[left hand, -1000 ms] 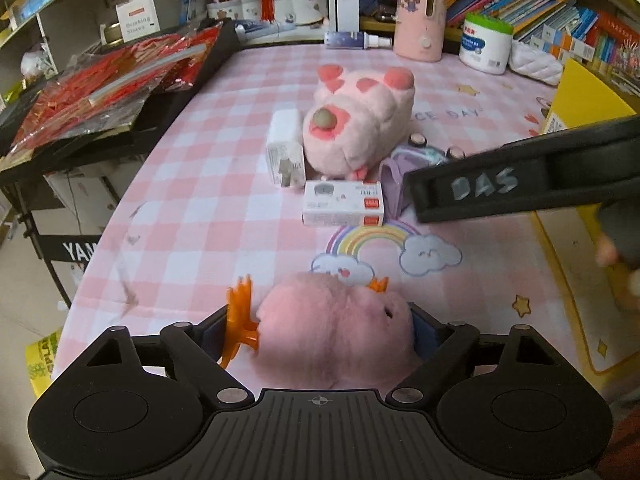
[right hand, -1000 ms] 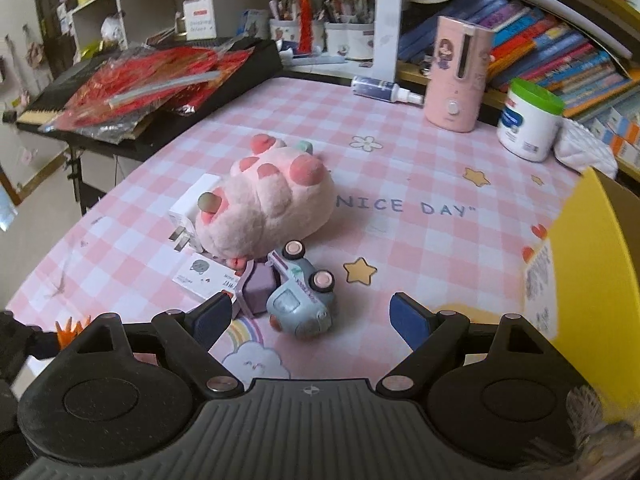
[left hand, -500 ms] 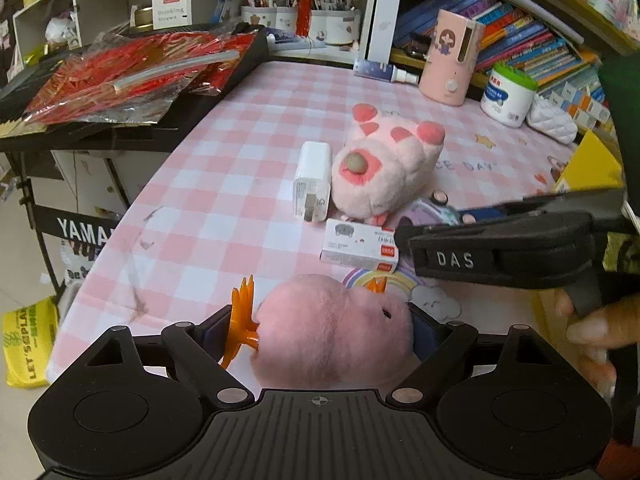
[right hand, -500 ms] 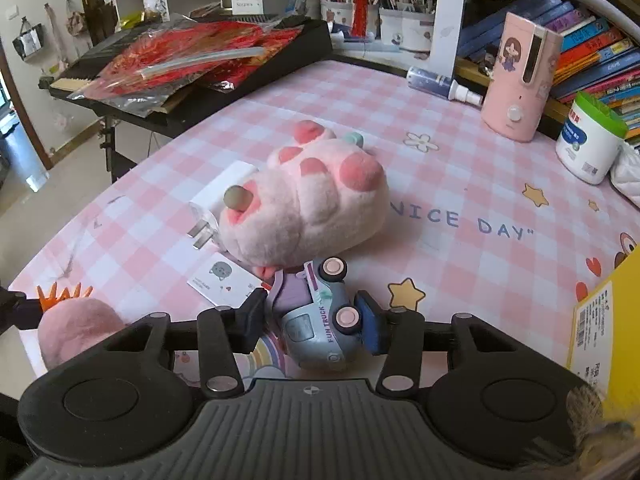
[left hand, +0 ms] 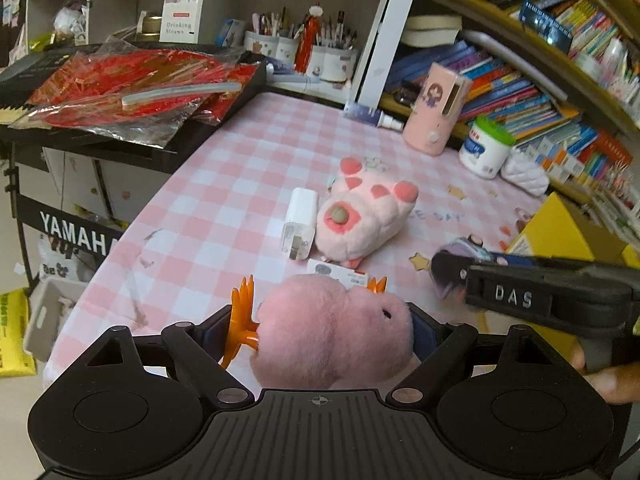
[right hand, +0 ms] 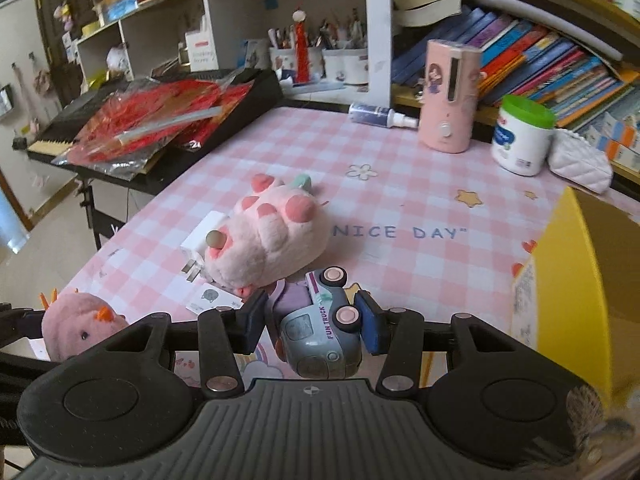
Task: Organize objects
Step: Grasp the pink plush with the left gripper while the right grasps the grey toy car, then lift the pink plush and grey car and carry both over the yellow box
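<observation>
A pink plush chick [left hand: 332, 332] with orange feet sits between the pads of my left gripper [left hand: 320, 326], which is shut on it above the table's near edge. My right gripper [right hand: 312, 316] is shut on a grey-blue toy truck [right hand: 320, 336] marked FUN TRUCK, held just off the pink checked tablecloth [right hand: 400, 200]. In the left wrist view the right gripper [left hand: 448, 276] comes in from the right with the truck [left hand: 460, 250]. In the right wrist view the chick [right hand: 76, 328] shows at lower left.
A pink paw plush [left hand: 360, 216] lies mid-table with a white charger [left hand: 300, 224] at its left and a small white box [left hand: 340, 274] in front. An open yellow box [right hand: 572, 280] stands at the right. A pink dispenser [right hand: 448, 96], a white jar [right hand: 520, 136] and bookshelves line the back.
My right gripper went from open over the truck to shut on it, then rose with it. My left gripper rose and rolled a little, still holding the chick.
</observation>
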`<state>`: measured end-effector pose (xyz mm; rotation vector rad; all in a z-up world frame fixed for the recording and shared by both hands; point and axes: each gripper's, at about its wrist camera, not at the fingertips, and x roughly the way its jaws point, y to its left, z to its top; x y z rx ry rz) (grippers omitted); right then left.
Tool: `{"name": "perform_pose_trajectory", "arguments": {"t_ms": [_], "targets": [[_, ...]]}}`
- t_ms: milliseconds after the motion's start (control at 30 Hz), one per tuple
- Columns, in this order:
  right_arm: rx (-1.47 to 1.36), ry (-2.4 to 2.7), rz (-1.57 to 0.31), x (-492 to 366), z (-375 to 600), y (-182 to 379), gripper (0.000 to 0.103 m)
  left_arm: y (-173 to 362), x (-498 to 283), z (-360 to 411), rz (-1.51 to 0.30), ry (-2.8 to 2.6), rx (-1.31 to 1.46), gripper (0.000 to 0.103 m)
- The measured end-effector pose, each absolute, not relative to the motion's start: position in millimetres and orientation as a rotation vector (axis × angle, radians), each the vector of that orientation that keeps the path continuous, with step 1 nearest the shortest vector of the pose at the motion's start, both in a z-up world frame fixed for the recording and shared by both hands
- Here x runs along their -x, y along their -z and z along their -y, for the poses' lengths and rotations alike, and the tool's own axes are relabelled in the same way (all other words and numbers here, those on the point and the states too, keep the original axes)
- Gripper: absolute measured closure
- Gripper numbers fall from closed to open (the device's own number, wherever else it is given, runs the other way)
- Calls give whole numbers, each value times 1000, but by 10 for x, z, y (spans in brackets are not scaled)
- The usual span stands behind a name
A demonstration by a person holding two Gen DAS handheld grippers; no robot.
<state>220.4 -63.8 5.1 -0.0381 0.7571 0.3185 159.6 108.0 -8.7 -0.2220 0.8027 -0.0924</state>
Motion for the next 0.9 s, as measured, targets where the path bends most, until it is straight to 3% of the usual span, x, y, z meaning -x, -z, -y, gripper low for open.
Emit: {"name": "perform_pose_trajectory", "arguments": {"t_ms": [900], "targets": [[-7, -216, -776, -962, 625, -167, 59, -31, -661, -1226, -766, 221, 195, 16]]}}
